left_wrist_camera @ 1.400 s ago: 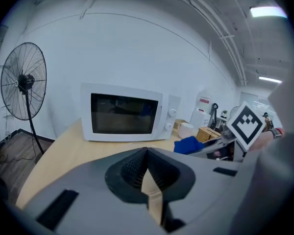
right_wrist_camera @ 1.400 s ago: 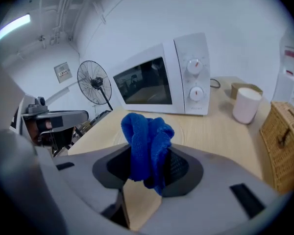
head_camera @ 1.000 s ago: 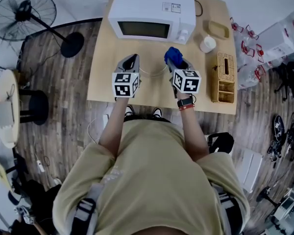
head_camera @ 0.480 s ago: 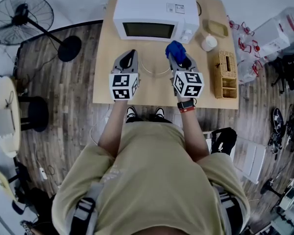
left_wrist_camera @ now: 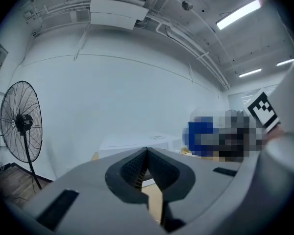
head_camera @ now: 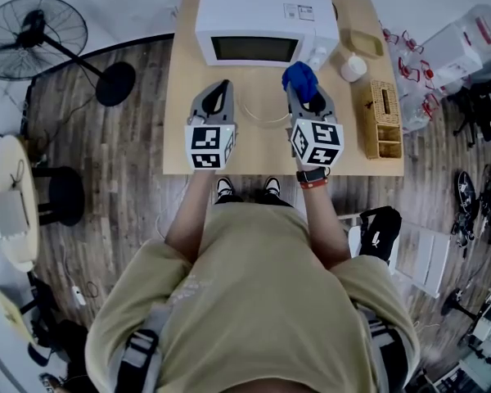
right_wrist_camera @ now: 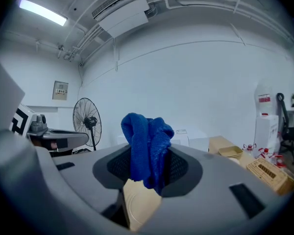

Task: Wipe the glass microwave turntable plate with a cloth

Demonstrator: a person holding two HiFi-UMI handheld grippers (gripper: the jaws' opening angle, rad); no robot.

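The glass turntable plate lies flat on the wooden table in front of the white microwave, its clear rim faint between the two grippers. My right gripper hovers at the plate's right edge, shut on a bunched blue cloth that sticks up out of the jaws. At the plate's left edge my left gripper is shut with nothing in it. Both gripper views point up at the far wall, so the plate does not show there.
A white cup, a beige tray and a wicker box sit on the table's right side. A floor fan stands to the left on the wooden floor, and a stool stands further left. Clutter lies at the right.
Both grippers have edged a little toward the microwave. The blue cloth stays held in the right gripper, and the left stays shut and empty.
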